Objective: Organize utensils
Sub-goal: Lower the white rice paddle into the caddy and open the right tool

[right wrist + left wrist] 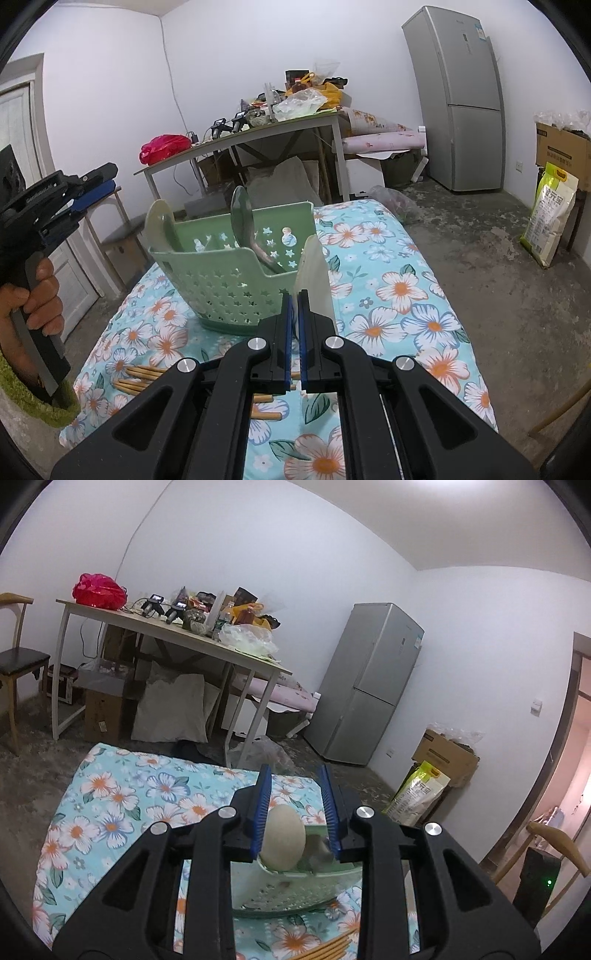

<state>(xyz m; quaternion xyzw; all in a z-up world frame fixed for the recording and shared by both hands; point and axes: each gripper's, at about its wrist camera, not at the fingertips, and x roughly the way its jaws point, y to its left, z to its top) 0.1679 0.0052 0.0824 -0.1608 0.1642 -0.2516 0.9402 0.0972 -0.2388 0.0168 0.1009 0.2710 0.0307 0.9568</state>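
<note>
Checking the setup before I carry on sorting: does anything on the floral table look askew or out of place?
Yes. The green basket is tipped, leaning toward the left gripper instead of standing flat. Several chopsticks lie loose on the tablecloth beside it, not in it. The right gripper holds a pale scoop.

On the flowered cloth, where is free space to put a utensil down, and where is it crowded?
Free: the flowered cloth right of the green basket, up to its right edge, and the near right corner. Also the strip left of the basket. Crowded: the near left, where the chopsticks lie, and the front of the basket, where the right gripper holds a pale spatula.
</note>
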